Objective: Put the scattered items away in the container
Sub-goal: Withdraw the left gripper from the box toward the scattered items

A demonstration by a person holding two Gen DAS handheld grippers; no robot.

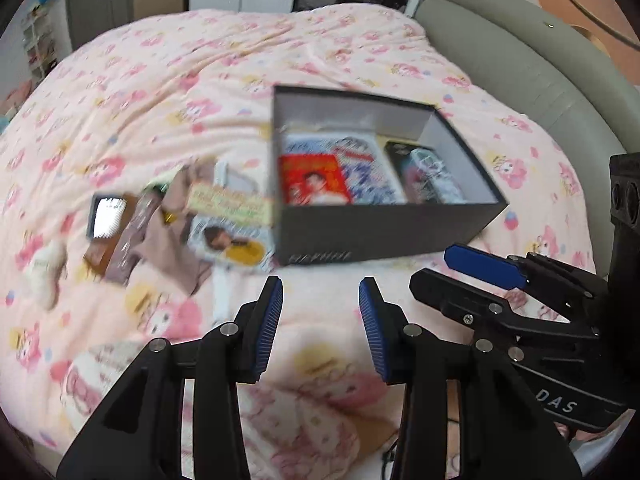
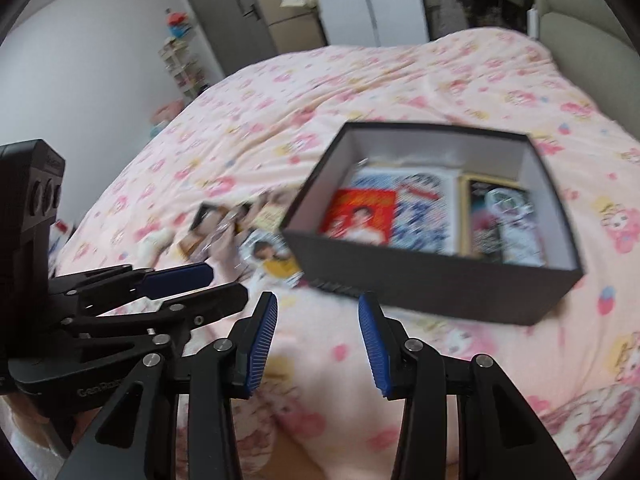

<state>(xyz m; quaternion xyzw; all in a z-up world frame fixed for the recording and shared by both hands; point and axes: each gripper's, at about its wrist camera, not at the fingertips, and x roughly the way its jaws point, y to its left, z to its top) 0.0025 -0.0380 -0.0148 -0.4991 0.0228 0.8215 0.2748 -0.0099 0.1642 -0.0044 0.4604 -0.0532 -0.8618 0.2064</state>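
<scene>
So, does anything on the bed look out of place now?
Yes. A loose heap of cards and small packets lies on the pink bedcover, against the left side of the black box, overlapping and crooked. Inside the box, the items lie flat.

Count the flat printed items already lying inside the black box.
3 visible: a red card front-left, a blue-patterned booklet under and beside it, and a dark packet on the right of the box. Blur may hide others beneath.
</scene>
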